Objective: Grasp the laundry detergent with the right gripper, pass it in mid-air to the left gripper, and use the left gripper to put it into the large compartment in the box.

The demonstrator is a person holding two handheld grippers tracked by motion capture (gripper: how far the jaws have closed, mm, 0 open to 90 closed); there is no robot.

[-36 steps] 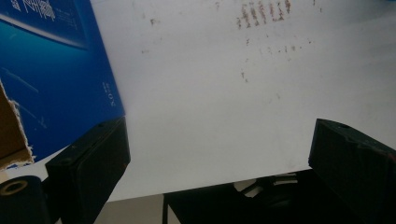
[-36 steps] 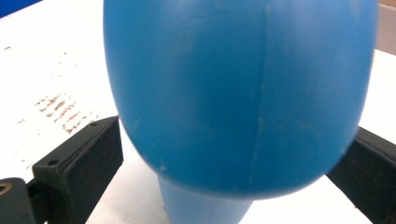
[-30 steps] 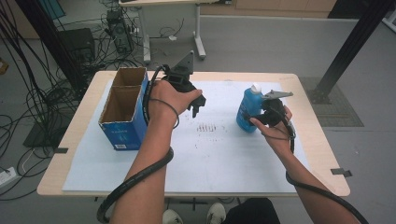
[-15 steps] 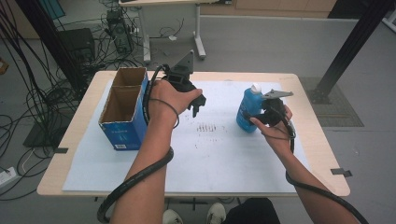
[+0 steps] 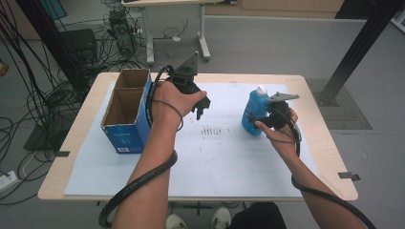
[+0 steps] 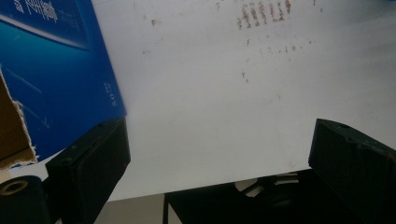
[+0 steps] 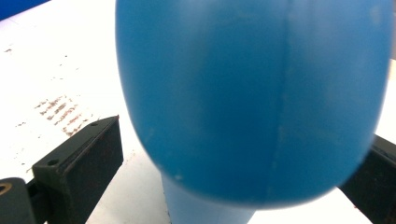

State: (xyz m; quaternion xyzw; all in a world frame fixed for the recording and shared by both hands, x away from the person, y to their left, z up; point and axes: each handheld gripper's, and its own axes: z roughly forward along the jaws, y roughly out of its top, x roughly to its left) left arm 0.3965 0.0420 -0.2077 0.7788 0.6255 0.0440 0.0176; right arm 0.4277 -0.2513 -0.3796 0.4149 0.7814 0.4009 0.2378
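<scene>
A blue plastic bottle (image 5: 250, 113) with a white cap stands upright on the white sheet at the right. In the right gripper view the bottle (image 7: 252, 93) sits between the two black jaws of my right gripper (image 7: 229, 154). A gap shows at the left jaw; the jaws are wide apart, so it is open around the bottle's lower body. In the high view the right gripper (image 5: 261, 119) reaches the bottle from the right. My left gripper (image 5: 204, 109) hovers over the sheet just right of the blue cardboard box (image 5: 125, 129). Its jaws (image 6: 219, 163) stand open with nothing between them.
The open-topped box (image 6: 51, 84) has two compartments and stands at the table's left. A white paper sheet (image 5: 224, 162) with small brown marks (image 5: 210, 130) covers most of the wooden table (image 5: 329, 148). Cables and equipment lie on the floor to the left and behind.
</scene>
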